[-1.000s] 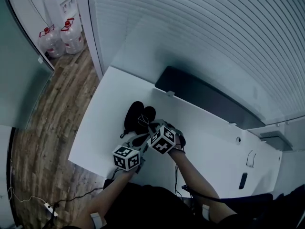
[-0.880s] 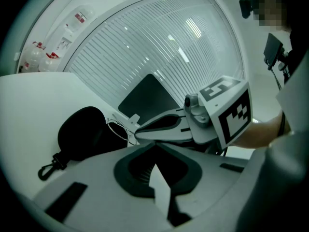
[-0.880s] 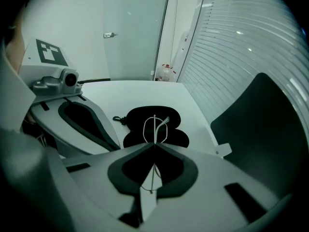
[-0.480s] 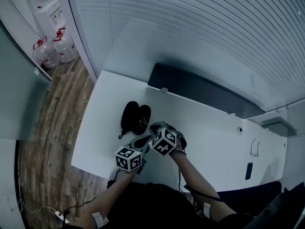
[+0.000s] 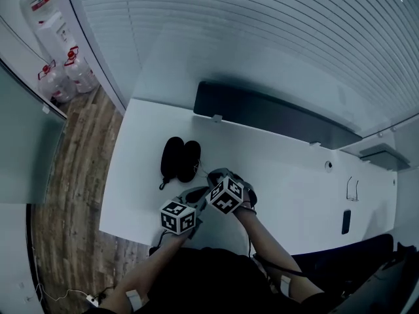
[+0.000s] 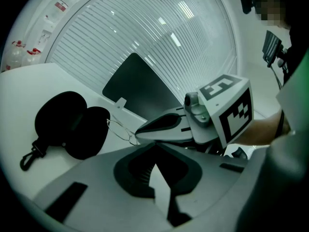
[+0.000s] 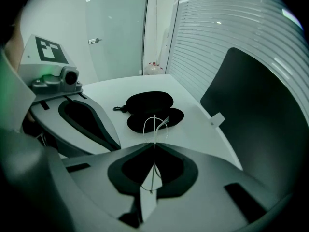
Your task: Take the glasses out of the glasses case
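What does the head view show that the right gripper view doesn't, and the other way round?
Only the head view: water bottles on the wooden floor, and a small dark object at the table's far right.
Only the right gripper view: thin wire glasses pinched in the closed jaws of the right gripper, too fine to make out from above, and a glass door behind.
Both: the open black glasses case, the white table, the dark panel and the slatted blinds.
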Action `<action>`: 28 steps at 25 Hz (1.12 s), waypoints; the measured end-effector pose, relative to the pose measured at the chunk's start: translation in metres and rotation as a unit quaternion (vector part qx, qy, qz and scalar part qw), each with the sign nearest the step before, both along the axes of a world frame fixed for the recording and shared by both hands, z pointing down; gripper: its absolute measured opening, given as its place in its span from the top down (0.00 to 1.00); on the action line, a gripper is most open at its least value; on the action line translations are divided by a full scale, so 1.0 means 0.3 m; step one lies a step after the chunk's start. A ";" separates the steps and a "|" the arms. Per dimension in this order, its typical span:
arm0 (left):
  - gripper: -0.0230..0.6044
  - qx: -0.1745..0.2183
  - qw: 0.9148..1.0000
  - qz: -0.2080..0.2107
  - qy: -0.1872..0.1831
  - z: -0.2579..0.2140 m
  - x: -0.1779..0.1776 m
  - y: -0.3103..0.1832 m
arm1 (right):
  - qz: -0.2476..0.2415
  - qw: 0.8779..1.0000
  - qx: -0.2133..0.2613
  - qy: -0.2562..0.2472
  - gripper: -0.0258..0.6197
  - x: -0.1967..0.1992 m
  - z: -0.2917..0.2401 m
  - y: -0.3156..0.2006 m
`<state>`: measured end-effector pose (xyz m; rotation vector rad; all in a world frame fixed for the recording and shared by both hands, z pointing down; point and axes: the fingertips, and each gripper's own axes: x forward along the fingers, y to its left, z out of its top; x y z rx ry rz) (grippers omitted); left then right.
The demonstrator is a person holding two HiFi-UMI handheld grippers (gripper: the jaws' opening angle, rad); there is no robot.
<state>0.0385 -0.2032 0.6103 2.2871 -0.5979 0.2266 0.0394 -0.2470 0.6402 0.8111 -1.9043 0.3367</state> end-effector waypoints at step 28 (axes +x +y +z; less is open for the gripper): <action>0.95 -0.039 0.995 0.081 -0.051 0.124 0.090 0.104 | 0.044 0.997 -0.061 -0.007 0.93 0.097 0.141 0.121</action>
